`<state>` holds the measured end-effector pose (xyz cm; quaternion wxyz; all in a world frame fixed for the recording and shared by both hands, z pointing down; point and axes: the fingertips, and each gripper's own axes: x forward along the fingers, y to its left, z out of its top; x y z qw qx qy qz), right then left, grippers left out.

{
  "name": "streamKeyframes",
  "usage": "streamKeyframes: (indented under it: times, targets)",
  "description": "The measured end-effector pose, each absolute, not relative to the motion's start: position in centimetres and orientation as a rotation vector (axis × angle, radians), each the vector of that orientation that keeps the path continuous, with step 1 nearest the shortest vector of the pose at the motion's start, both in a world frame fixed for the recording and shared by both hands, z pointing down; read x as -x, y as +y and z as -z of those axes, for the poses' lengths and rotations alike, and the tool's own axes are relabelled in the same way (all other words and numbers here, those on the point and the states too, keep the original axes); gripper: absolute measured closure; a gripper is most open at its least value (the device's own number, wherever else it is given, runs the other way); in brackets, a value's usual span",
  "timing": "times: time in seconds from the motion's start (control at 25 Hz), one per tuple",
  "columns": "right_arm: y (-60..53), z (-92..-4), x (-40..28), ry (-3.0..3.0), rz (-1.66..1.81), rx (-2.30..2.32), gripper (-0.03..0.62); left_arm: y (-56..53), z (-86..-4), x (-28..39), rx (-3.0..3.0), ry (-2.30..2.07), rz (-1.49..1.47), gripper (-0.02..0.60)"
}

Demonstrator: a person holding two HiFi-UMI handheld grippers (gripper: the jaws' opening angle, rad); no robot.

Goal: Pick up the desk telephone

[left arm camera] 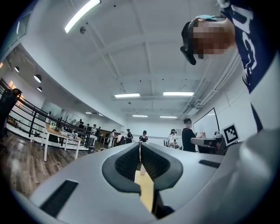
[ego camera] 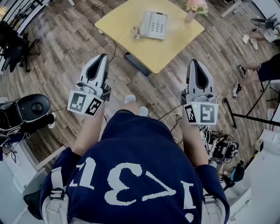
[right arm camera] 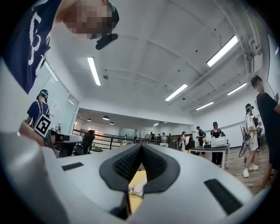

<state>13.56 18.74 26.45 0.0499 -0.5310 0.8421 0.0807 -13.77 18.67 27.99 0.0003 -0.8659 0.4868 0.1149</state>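
Observation:
A light grey desk telephone [ego camera: 153, 25] lies on a small yellow table [ego camera: 170, 48] at the top of the head view, with its coiled cord at its left. My left gripper [ego camera: 103, 56] is held well short of the table, shut and with nothing in it. My right gripper [ego camera: 194, 62] is also shut and holds nothing, level with the left one and near the table's front right edge. In the left gripper view the jaws [left arm camera: 140, 151] meet tip to tip, with a strip of the yellow table showing below them. In the right gripper view the jaws [right arm camera: 141, 151] are likewise closed together.
A small vase of pink flowers [ego camera: 194, 7] stands at the table's far right corner. Black chairs [ego camera: 15, 46] sit at the left and a black device [ego camera: 27, 109] lower left. Cables and a power strip [ego camera: 218, 146] lie on the floor at the right. Another person's feet [ego camera: 239, 78] are at the right.

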Motion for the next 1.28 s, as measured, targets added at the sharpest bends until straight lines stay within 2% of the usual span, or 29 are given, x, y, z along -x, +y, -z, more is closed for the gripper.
streamKeyframes:
  times: [0.4,0.88,1.28]
  targets:
    - [14.2,-26.6,-14.3,2.541,-0.152,1.579,0.569,13.3,-28.9,12.4,2.754,1.487,-0.365,0.561]
    - [-0.1,-22.5,-13.8,2.434,-0.232,1.694,0.571,-4.2,-26.1,11.6,2.807,1.300,-0.408,0.561]
    - [-8.5,-24.6,-11.3,2.464,-0.168,1.748,0.569,-15.6,-27.3,11.3,2.942,1.164,-0.360,0.561]
